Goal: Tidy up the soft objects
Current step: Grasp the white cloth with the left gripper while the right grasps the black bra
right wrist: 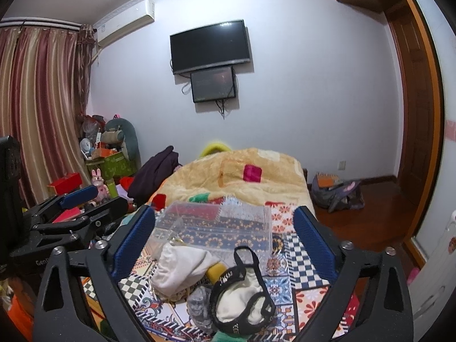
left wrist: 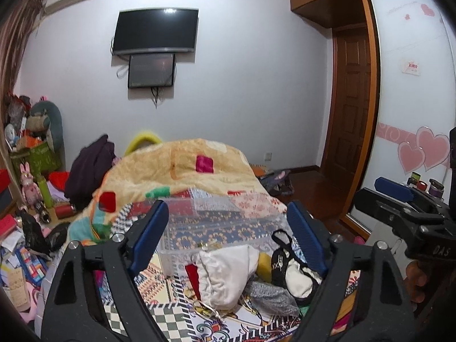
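In front of me a small heap of soft things lies on the bed's patterned cover [right wrist: 299, 259]: a white cloth [right wrist: 179, 268], bunched up, a cream piece with black trim [right wrist: 242, 305] to its right, a yellow item [right wrist: 214, 274] wedged between the two, and a grey crumpled scrap [right wrist: 199, 303] at the near side. Just behind the heap stands a clear box [right wrist: 216, 225], touching or nearly touching the white cloth. My right hand-held gripper [right wrist: 223, 240] hangs above the heap, released, its blue fingers [right wrist: 313, 242] spread wide to either side and grasping nothing. My left hand-held gripper [left wrist: 228, 236] hovers over the same spot from the left, also released and wide. Beyond the box a yellow blanket [left wrist: 182, 168] is piled at the far end of the bed. A TV [right wrist: 210, 46] hangs on the wall behind, and curtains [right wrist: 37, 105] fill the left.
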`<state>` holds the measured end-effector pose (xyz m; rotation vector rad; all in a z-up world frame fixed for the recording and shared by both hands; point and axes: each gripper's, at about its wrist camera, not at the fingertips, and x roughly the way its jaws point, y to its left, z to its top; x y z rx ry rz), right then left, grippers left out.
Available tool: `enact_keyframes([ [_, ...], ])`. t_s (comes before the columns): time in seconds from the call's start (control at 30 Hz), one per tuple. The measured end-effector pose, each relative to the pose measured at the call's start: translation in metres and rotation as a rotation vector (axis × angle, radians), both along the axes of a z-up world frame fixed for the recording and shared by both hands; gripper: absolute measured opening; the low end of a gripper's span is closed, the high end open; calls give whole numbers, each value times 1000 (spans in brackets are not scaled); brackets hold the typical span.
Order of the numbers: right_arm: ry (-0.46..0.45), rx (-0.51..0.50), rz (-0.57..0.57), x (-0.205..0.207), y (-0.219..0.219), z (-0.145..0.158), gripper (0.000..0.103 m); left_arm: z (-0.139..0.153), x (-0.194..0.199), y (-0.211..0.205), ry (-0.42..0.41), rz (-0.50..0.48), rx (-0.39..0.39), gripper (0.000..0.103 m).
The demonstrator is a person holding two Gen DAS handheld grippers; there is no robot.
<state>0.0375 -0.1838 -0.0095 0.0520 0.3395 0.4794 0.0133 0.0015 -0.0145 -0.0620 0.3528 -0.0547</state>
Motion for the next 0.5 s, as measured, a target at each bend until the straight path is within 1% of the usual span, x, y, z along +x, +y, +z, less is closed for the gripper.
enact_keyframes([
  [0.1, 51, -4, 1, 8, -3, -11, 86, -15, 10, 2, 63, -20, -19, 77],
  [0.27, 144, -26, 19, 20, -4, -38, 77, -49, 28, 0, 166, -34, -27, 71],
  [0.37, 202, -41, 30, 27, -3, -53, 75, -67, 39, 1, 220, -38, -22, 68],
  [0.5, 278, -54, 40, 41, -3, -71, 73, -87, 51, 5, 265, -27, -24, 67],
])
